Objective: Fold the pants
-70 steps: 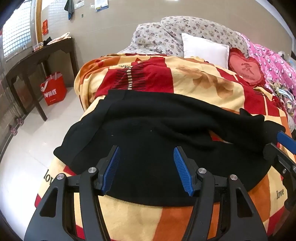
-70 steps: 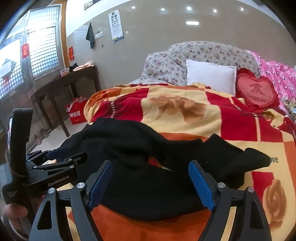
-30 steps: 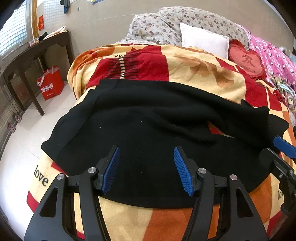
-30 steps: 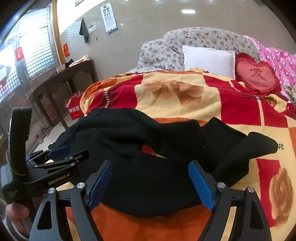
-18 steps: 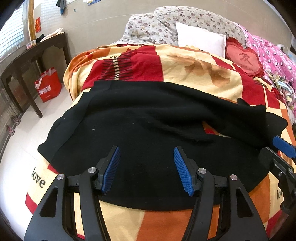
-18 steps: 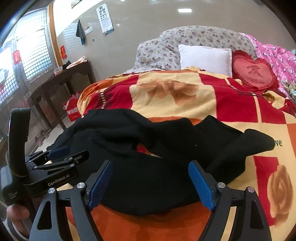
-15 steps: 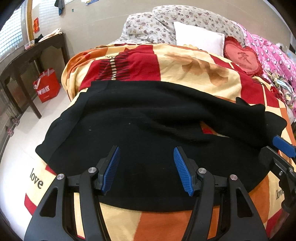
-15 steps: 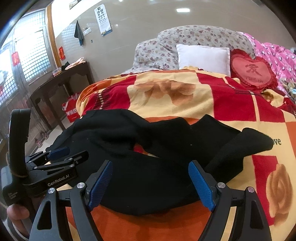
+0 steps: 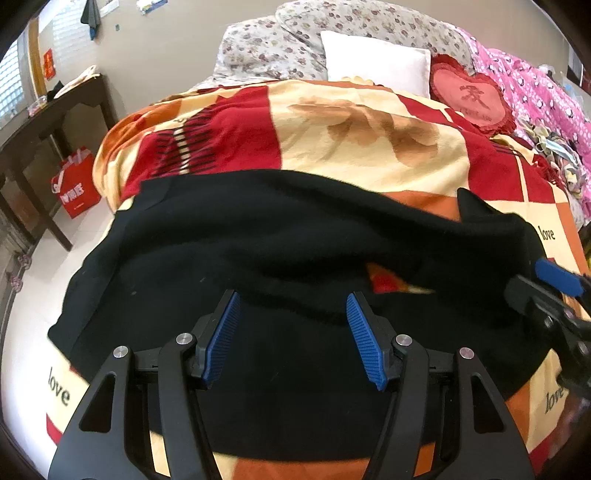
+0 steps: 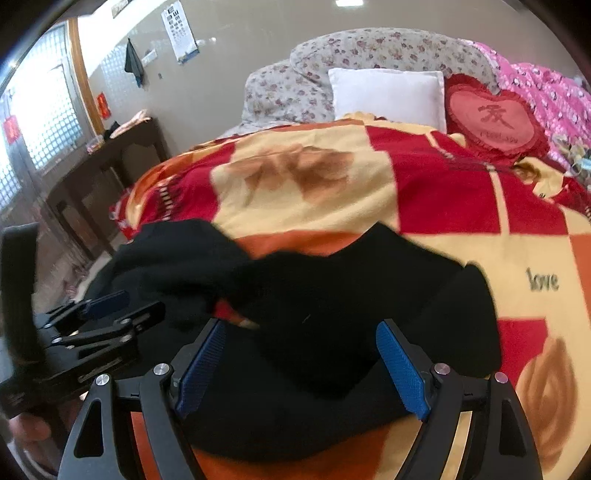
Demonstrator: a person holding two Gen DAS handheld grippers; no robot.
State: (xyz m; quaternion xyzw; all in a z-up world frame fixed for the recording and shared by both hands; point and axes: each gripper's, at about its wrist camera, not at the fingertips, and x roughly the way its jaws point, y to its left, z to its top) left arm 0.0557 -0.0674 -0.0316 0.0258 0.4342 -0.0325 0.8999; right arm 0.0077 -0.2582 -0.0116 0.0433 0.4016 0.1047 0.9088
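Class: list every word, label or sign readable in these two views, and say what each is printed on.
"love": blanket, printed several times.
Red Chinese character: heart cushion; small text beneath it too blurred.
White lettering: red bag, unreadable.
Wall chart: rows too small.
Red window stickers: unreadable.

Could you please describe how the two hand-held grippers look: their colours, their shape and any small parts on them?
Both the left gripper and the right gripper have matte black, angular frames with triangular cut-outs and round silver screw heads at the joints. The inner fingertips carry ribbed blue pads. No cables or sleeves show.
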